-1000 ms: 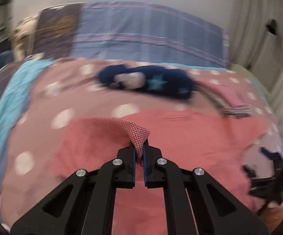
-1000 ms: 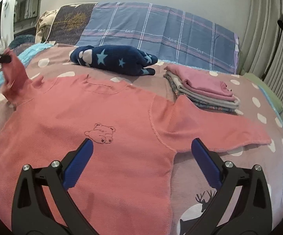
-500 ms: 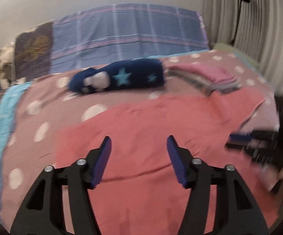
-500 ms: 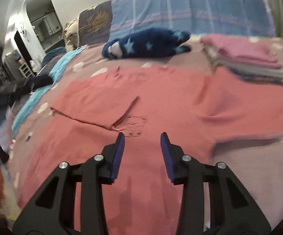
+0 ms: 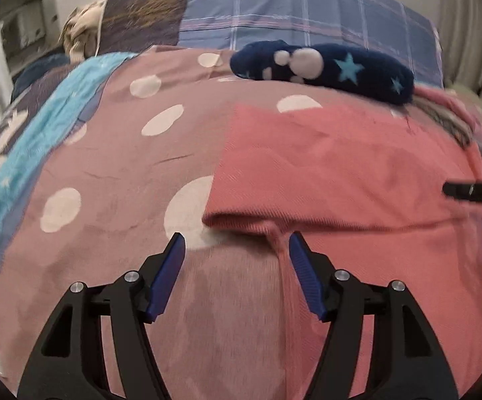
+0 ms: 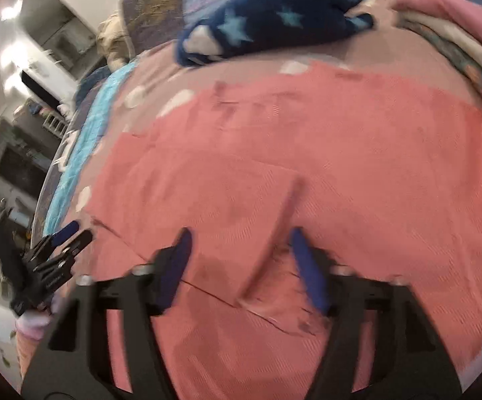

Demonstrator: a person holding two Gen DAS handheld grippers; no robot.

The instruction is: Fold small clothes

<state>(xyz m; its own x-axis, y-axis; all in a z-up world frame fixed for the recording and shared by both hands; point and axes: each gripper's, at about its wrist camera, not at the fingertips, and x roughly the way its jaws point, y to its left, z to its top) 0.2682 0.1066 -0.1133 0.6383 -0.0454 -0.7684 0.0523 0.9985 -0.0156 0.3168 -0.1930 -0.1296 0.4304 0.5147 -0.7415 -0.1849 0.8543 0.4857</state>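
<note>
A salmon-pink child's top (image 5: 341,173) lies flat on the bed, its left sleeve folded in over the chest (image 6: 214,193). My left gripper (image 5: 236,253) is open and empty, low over the top's left side where the folded sleeve edge meets the body. My right gripper (image 6: 241,250) is open and empty, close over the end of the folded sleeve. The left gripper also shows at the left edge of the right wrist view (image 6: 54,253). The right gripper's tip shows at the right edge of the left wrist view (image 5: 474,191).
A navy star-patterned garment (image 5: 324,66) lies bundled behind the top. A stack of folded clothes (image 6: 457,43) sits at the back right. The bedspread (image 5: 124,166) is dusty pink with white dots, with a turquoise strip (image 5: 24,153) on the left. Pillows (image 5: 274,6) line the headboard.
The left gripper let go of the sleeve, now folded over the chest, and dropped to the top's left side. The right gripper narrowed, then reopened while swinging left and low over the folded sleeve.
</note>
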